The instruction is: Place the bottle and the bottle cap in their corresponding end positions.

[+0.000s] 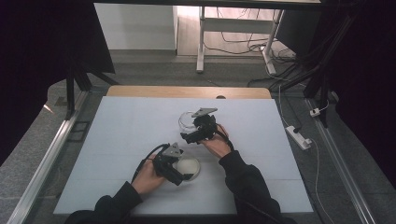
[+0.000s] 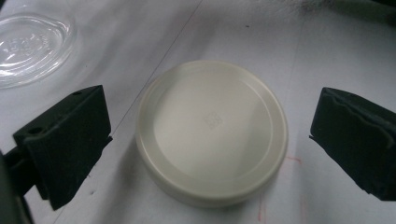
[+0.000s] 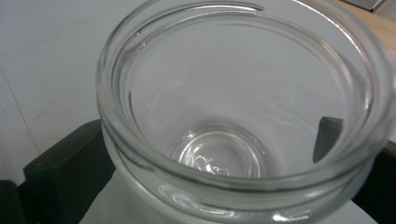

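Both forearms reach in from the near edge: the left gripper (image 1: 180, 173) sits low with jaws spread wide, while the right gripper (image 1: 194, 135), farther forward, has its jaws drawn in.

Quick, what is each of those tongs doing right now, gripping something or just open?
Left tongs: open, jaws on either side of the cream lid, not touching it.
Right tongs: jaws around the empty glass jar; whether they press it cannot be told.

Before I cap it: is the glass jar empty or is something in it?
Empty. The right gripper view looks straight down the glass jar to its bare clear bottom, and its lid lies apart on the table.
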Action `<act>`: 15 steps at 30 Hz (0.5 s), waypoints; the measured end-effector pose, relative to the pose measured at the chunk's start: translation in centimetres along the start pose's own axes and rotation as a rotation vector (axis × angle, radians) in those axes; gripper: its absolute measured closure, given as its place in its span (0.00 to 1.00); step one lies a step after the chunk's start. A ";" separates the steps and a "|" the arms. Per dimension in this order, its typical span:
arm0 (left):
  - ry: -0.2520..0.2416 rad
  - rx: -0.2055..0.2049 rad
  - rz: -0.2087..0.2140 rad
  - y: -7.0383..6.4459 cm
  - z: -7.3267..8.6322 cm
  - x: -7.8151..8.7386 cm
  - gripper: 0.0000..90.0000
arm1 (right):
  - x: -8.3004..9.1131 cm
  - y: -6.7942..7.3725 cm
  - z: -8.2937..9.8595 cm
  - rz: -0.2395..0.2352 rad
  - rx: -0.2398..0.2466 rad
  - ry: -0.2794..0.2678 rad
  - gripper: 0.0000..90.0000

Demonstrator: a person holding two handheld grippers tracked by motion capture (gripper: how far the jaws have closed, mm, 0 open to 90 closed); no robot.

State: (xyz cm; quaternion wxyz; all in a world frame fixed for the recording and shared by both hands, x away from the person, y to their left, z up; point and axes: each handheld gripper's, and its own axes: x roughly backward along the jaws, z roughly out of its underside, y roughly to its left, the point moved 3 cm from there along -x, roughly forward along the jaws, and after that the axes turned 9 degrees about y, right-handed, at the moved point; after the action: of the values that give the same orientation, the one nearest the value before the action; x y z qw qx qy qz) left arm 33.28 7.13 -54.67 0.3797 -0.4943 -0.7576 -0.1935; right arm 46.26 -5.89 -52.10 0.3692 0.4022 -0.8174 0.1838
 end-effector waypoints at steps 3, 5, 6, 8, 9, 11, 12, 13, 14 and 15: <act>-0.010 0.007 0.006 0.1 0.1 0.5 0.00 | 0.2 0.0 0.1 -0.002 -0.002 -0.004 0.00; -0.016 0.011 0.013 0.1 0.2 0.8 0.00 | 0.4 0.0 0.2 -0.004 -0.001 -0.005 0.00; -0.020 0.016 0.017 0.1 0.2 0.9 0.00 | 0.5 0.0 0.2 -0.006 0.000 -0.006 0.00; -0.029 0.021 0.020 0.2 0.2 1.2 0.00 | 0.7 0.0 0.4 -0.006 -0.001 -0.006 0.00; -0.033 0.021 0.019 0.2 0.2 1.3 0.00 | 0.9 0.0 0.4 -0.005 0.001 -0.007 0.00; -0.033 0.016 0.024 0.2 0.2 1.6 0.00 | 1.2 0.0 0.5 0.000 0.003 -0.011 0.00; -0.038 0.019 0.031 0.2 0.3 1.6 0.00 | 1.5 0.0 0.5 -0.001 0.005 -0.013 0.00; -0.041 0.020 0.035 0.2 0.3 1.7 0.00 | 1.6 0.0 0.5 0.000 0.005 -0.018 0.00; -0.045 0.017 0.040 0.2 0.3 1.8 0.00 | 1.8 0.1 0.5 0.000 0.006 -0.019 0.00; -0.045 0.014 0.040 0.1 0.4 1.9 0.00 | 2.0 0.1 0.5 0.000 0.005 -0.022 0.00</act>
State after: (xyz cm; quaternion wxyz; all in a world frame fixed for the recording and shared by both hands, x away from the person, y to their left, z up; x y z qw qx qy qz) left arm 32.84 8.56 -53.46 0.3698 -0.5110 -0.7573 -0.1691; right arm 45.15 -7.20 -50.90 0.3591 0.4052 -0.8210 0.1811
